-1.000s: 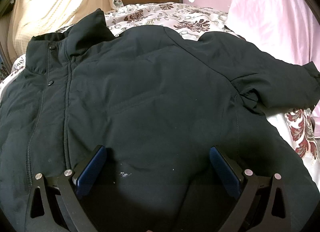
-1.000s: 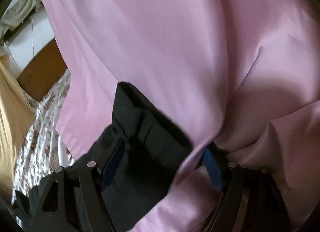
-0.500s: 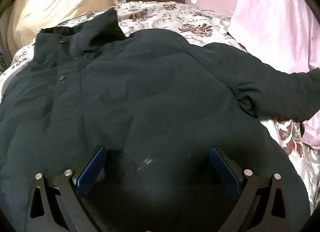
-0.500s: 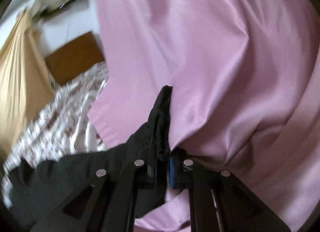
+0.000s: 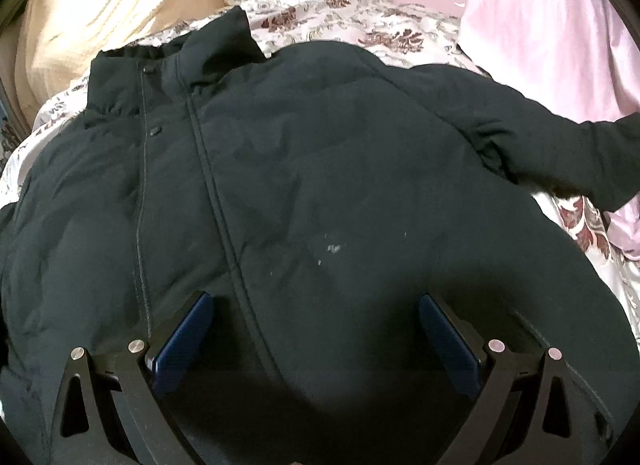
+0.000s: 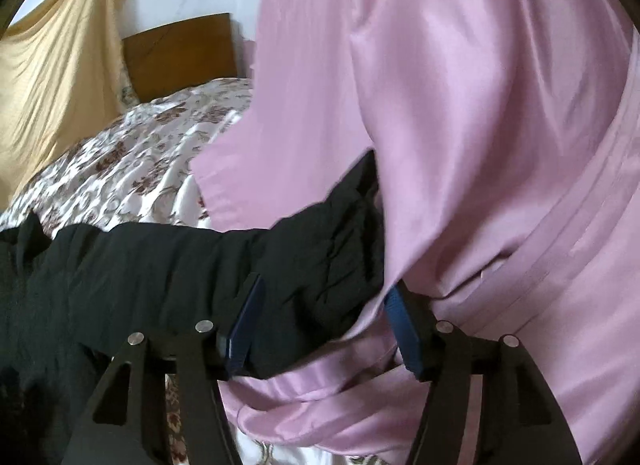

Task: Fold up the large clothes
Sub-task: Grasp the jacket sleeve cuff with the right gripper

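A large black padded jacket [image 5: 320, 169] lies front up on the bed, its collar [image 5: 192, 53] at the far left and its zip running down the middle. My left gripper [image 5: 314, 305] is open and hovers over the jacket's lower front. The jacket's right sleeve [image 5: 560, 153] stretches out toward the pink fabric. In the right wrist view the sleeve's cuff end [image 6: 320, 233] lies between the spread blue pads of my right gripper [image 6: 324, 297], which is open. Part of the cuff is hidden behind the pink fabric.
A pink satin cloth [image 6: 480, 125] hangs at the bed's right side, against the sleeve. The floral bedspread [image 5: 360, 21] covers the bed. A wooden headboard [image 6: 180, 53] and a cream drape [image 5: 100, 5] stand behind.
My right gripper was shut on the sleeve cuff half a second ago and has opened, with the sleeve now lying lower and stretched sideways. The left view has shifted slightly over the jacket.
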Demonstrator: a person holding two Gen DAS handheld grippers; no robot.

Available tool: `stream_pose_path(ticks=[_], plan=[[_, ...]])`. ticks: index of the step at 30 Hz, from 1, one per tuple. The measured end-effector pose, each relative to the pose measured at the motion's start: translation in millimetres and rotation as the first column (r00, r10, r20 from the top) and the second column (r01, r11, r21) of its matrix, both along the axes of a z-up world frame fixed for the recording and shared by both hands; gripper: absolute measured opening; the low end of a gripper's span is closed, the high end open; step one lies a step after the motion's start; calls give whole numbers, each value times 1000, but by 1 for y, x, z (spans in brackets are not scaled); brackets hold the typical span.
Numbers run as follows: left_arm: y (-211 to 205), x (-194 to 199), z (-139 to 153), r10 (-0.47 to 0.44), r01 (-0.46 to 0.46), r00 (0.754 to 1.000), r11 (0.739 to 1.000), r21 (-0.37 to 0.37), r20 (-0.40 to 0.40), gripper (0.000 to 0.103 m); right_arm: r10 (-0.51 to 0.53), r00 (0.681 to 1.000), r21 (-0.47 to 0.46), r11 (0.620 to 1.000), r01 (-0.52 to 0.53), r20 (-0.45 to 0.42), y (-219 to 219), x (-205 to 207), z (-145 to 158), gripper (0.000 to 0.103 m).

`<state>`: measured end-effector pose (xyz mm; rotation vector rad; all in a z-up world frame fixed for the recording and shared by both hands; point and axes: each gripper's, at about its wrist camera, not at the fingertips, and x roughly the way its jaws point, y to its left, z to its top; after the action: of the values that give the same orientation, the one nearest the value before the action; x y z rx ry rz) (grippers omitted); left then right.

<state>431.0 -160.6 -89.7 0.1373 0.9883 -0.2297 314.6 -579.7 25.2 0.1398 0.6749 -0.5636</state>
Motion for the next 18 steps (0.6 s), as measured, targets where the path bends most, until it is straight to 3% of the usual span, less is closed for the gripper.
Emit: stream_pose_path(ticks=[4, 9, 15, 16, 17, 18], plan=[[-6, 8, -4, 15, -15, 1000, 1000, 17, 13, 103, 83, 997, -49, 995, -83, -2, 9, 0, 8, 60], [-6, 9, -11, 24, -24, 999, 1000, 15, 26, 103, 130, 991, -62, 990, -128, 19, -10, 19, 30, 60], [-2, 5, -7, 37, -37, 998, 999, 0, 48, 103, -7, 996, 101, 995, 15, -88, -68, 50, -5, 60], [-1, 5, -7, 42, -42, 998, 999, -6, 49, 103, -10, 997, 131, 991, 20, -80, -71, 46, -10, 54], [1, 6, -5, 50, -49, 998, 999, -16, 47, 103, -8, 997, 134, 991, 18, -73, -70, 44, -13, 39], [4, 6, -4, 54, -53, 998, 998, -22, 44, 103, -2, 998, 119, 993, 10, -69, -65, 40, -13, 30]])
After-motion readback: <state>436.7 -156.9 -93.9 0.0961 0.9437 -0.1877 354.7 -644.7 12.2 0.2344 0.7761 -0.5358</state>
